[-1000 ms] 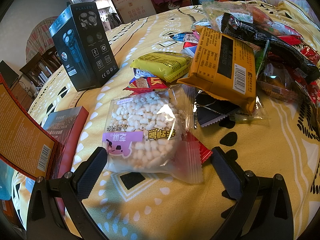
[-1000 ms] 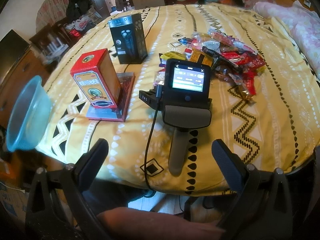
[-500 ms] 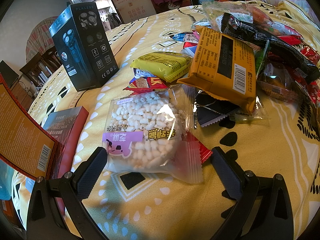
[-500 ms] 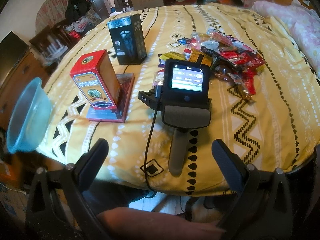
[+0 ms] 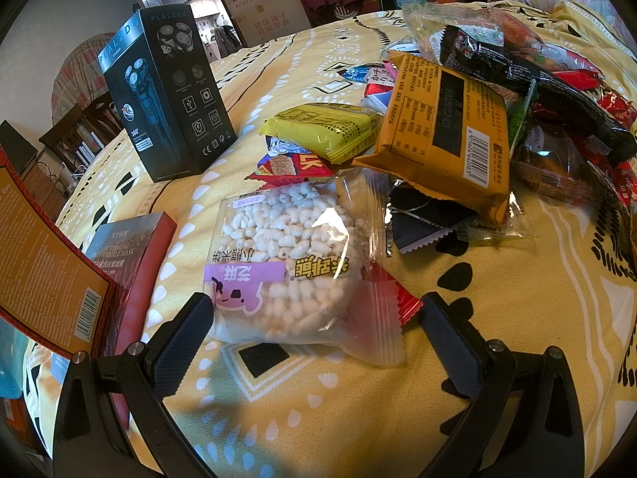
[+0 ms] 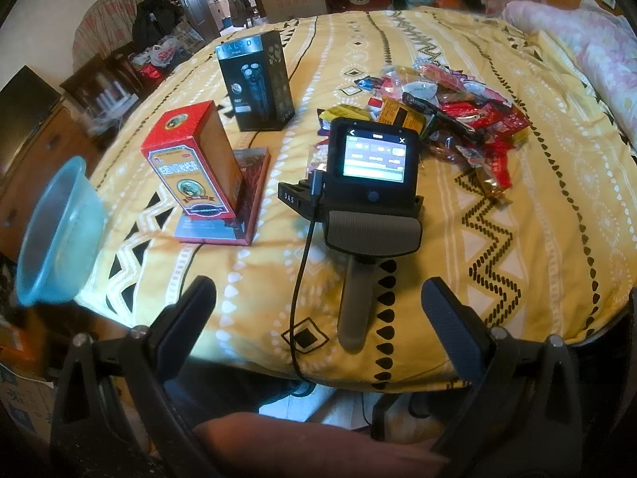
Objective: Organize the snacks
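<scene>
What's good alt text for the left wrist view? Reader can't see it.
Open left gripper lies on a yellow patterned cloth, its fingers either side of a clear puffed rice cake packet. Behind that is a heap of snack packets, an orange packet foremost. A black shaver box stands at left.

Left wrist cam: low over yellow tablecloth, close on rice-cake packet, facing snack pile. Right wrist cam: higher, back off table edge, looking across whole top. Shared: black box, snack pile, red boxes.
</scene>
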{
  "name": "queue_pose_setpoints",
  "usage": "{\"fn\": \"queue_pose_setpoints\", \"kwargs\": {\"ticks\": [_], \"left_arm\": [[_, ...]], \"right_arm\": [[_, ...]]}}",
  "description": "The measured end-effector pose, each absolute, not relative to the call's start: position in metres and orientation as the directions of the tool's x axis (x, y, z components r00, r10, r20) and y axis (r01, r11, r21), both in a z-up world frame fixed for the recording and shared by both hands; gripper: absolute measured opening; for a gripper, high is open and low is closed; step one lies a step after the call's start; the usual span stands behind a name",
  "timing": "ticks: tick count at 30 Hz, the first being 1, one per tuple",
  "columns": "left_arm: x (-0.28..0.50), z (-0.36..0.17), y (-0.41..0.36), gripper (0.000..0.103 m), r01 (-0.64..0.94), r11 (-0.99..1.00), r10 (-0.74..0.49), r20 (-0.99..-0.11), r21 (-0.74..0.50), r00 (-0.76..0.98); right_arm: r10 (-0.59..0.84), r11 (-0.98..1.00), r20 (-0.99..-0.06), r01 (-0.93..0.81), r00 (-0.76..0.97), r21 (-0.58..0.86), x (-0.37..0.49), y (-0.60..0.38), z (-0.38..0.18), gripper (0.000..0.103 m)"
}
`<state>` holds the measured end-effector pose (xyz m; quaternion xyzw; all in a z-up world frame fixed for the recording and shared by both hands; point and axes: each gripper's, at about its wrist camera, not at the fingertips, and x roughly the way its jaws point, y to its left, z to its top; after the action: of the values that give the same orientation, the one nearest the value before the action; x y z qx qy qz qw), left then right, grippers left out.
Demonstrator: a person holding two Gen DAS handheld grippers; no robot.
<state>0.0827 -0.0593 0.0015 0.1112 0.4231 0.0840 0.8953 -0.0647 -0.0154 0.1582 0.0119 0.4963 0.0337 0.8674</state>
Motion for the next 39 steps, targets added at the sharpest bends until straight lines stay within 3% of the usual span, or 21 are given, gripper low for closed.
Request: {"fn": "queue_pose_setpoints", "kwargs": {"ticks": [39], "left_arm": [[0.0827, 0.0016, -0.0594, 0.103, -0.056, 0.961, 0.245, -0.739, 0.270, 0.628]], "right_arm": [[0.092, 0.996, -0.863, -0.057, 0.497, 0.074, -0.0643, -0.0150, 0.1534, 0.103]]}}
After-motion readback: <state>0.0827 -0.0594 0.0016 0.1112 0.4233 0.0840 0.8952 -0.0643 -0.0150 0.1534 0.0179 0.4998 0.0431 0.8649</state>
